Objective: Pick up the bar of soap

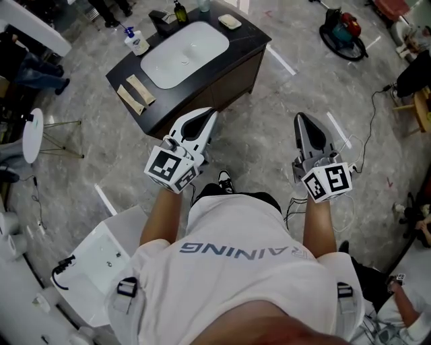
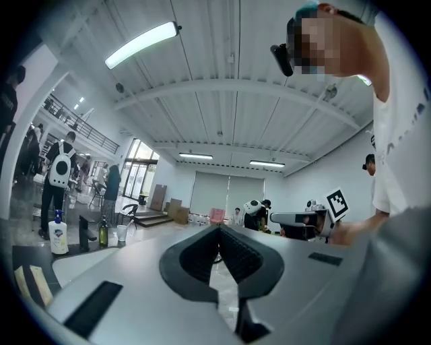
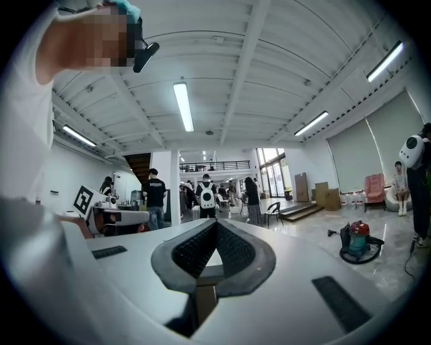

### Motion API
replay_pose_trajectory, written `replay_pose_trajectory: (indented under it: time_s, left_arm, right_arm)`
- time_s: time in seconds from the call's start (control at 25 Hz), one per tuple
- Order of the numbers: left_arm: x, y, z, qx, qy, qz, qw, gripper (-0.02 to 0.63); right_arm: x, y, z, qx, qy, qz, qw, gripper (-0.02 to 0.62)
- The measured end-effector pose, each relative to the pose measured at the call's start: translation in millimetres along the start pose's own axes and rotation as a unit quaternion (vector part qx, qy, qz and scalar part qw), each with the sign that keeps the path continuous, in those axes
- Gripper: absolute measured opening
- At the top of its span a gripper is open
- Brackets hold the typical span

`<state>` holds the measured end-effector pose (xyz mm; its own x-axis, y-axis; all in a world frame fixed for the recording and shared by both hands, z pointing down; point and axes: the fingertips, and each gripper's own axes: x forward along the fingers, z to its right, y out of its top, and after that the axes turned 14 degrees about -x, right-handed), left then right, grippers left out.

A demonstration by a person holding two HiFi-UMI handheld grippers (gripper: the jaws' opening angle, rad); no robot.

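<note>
The pale bar of soap point(image 1: 229, 21) lies in a small dish at the far right corner of a dark vanity counter point(image 1: 252, 32) with a white oval sink point(image 1: 183, 52). Both grippers are held level over the marble floor, well short of the counter. My left gripper point(image 1: 211, 114) is shut with nothing between its jaws, its tips close to the counter's near edge. My right gripper point(image 1: 300, 118) is also shut and empty, off to the counter's right. In the left gripper view the jaws point(image 2: 218, 229) meet at the tip; in the right gripper view the jaws point(image 3: 215, 224) do too.
On the counter stand a pump bottle point(image 1: 137, 42), a black faucet point(image 1: 161, 20), a green bottle point(image 1: 180, 11) and folded towels point(image 1: 135, 94). A red-and-teal vacuum point(image 1: 343, 30) sits at the back right, a white basin point(image 1: 101, 259) at the lower left, cables point(image 1: 357, 158) on the right. People stand in the background.
</note>
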<state>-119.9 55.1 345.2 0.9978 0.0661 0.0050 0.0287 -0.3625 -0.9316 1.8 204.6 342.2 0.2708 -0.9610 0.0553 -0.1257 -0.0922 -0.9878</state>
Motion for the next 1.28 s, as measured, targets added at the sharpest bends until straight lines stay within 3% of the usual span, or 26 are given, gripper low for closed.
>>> replay_pose_trajectory:
  time_s: [0.36,0.64,1.28]
  left_arm:
    - [11.9,23.7,-53.0,-0.009,0.007,0.008,0.9999,0.009]
    - [46.7,34.2,-85.8,-0.005,0.029,0.013,0.9995,0.009]
    - [215.3,55.6,-140.0,0.005,0.105,0.035,0.9939,0.009]
  right_arm:
    - [68.5,3.0,1.7,0.0,0.027,0.0,1.0,0.006]
    - [118.0,0.6,29.6,0.006,0.055,0.005,0.998,0.006]
    - [236.6,-29.9,195.3,0.029,0.13,0.008,0.991,0.006]
